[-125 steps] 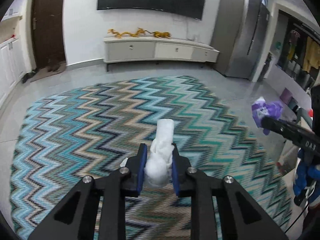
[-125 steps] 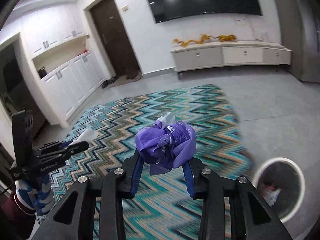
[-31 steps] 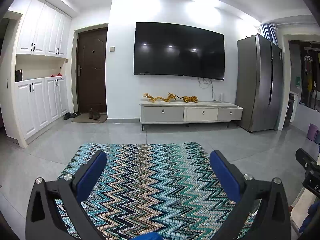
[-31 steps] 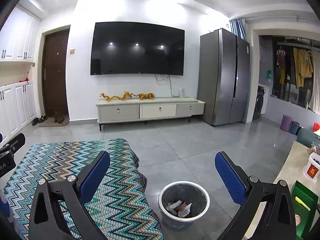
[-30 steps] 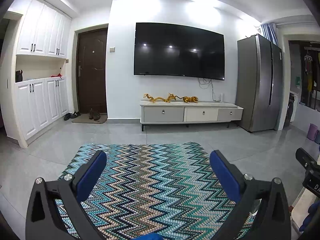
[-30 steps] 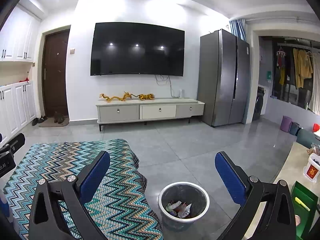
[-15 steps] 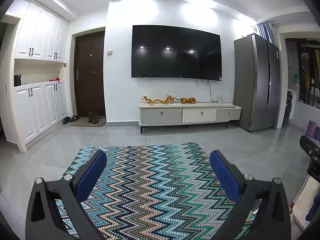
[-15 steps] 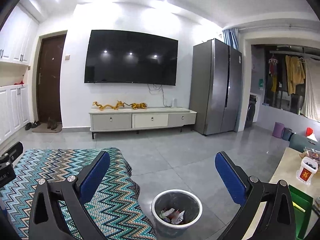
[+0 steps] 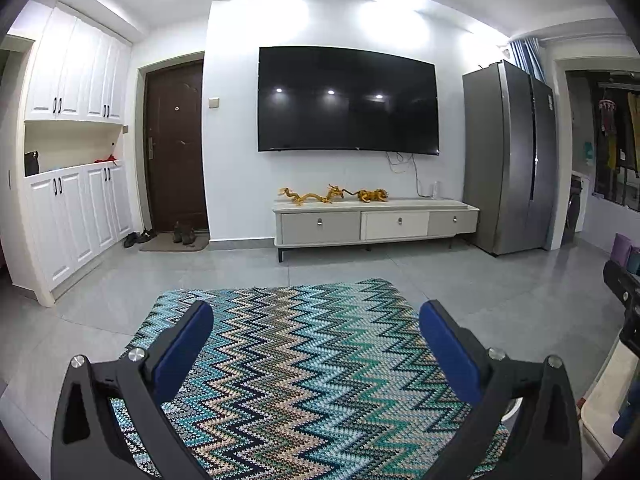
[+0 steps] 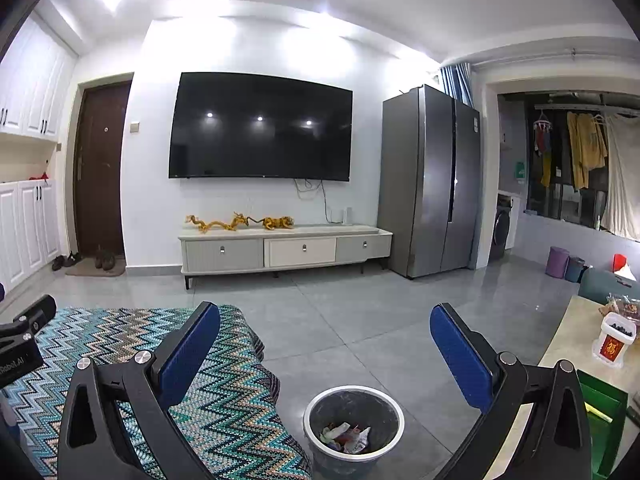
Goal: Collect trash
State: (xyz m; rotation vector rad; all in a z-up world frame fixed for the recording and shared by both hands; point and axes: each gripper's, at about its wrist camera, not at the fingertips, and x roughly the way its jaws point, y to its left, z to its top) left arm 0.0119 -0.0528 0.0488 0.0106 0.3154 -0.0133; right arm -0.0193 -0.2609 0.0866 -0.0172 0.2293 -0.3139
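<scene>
both tools empty, left tool and right tool spread wide. crumpled trash sits in the round grey white-rimmed bin beside the zigzag teal rug. likely done; scan the rug for leftovers.

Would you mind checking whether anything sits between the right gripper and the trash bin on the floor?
Nothing visible does. The right gripper is open and empty, and the trash bin stands on bare grey tile just below and ahead of it, with crumpled trash inside. The rug's bunched edge lies beside the bin, not across the path.
</scene>
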